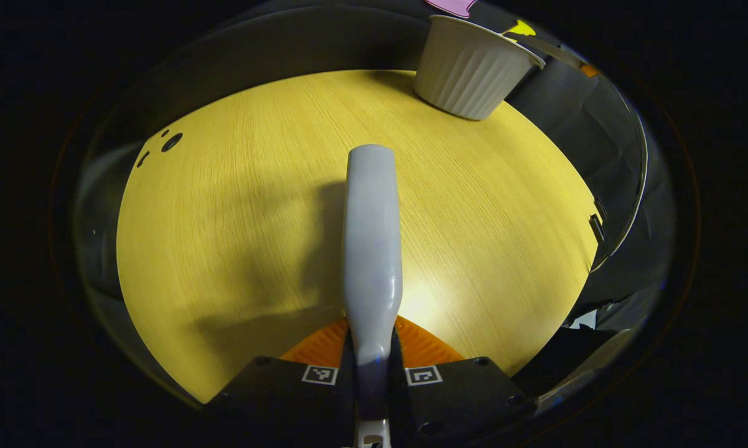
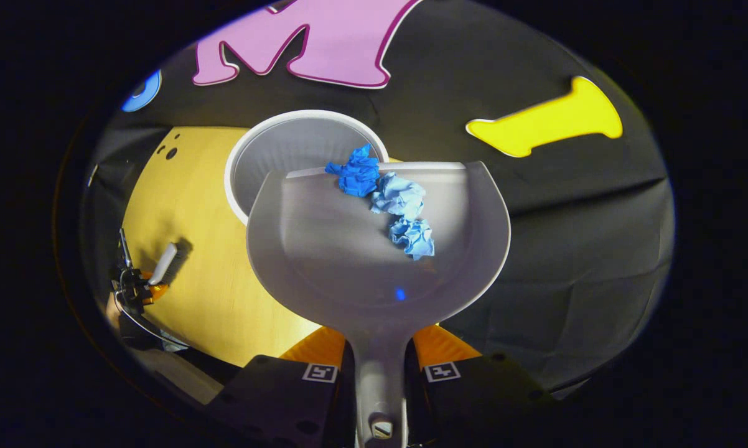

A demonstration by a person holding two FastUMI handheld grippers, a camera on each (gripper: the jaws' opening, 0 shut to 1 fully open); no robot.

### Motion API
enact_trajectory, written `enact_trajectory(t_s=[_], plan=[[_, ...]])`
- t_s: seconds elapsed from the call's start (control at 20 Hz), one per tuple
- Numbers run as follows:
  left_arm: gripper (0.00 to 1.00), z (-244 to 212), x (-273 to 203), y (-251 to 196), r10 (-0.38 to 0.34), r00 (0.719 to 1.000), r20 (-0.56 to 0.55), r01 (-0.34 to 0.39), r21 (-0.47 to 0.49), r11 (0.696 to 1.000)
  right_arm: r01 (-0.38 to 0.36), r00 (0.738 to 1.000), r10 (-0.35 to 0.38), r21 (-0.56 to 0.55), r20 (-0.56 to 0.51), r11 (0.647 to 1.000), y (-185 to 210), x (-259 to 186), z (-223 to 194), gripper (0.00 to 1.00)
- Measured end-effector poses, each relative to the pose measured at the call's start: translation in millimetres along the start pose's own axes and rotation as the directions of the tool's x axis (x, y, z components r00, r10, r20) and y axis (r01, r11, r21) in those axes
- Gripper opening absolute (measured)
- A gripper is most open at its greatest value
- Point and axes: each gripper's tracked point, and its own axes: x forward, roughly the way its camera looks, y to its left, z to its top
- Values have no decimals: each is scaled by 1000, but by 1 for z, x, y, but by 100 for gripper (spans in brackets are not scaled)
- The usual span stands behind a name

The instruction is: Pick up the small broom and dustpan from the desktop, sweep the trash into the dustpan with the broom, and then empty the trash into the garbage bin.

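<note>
Meanwhile, the right gripper (image 2: 379, 373) fingers are clamping the dustpan (image 2: 374, 249), tipping blue paper wads (image 2: 386, 199) over the bin (image 2: 287, 146) at the bench's far edge, while the left gripper (image 1: 372, 373) fingers are pinching the broom (image 1: 372, 236).

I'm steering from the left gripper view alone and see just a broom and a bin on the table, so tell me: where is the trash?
Observer: Three crumpled blue paper wads lie in the dustpan, seen in the right gripper view.
Operator: Who holds that dustpan?
Observer: The right gripper, shut on its handle.
Operator: Where is it relative to the bin?
Observer: Its front edge reaches over the rim of the white garbage bin; the darkest wad sits at that edge.
Operator: Is my broom near it?
Observer: No, the broom hangs off to the side over the yellow table.
</note>
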Motion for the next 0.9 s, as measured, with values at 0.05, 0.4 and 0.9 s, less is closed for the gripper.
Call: enact_trajectory(t_s=[0.05,0.4,0.9], plan=[[22,1,0,0,2,1000,0,-2,-2,1000,16,1000,-17,-33,-26,999,-3,1,3,36],[24,0,-3,0,-2,1000,0,2,-29,1000,62,988,-85,-175,-130,983,-8,10,14,35],[25,0,-3,0,10,1000,5,-10,-16,1000,53,998,-55,-115,-10,992,-6,-1,25,36]])
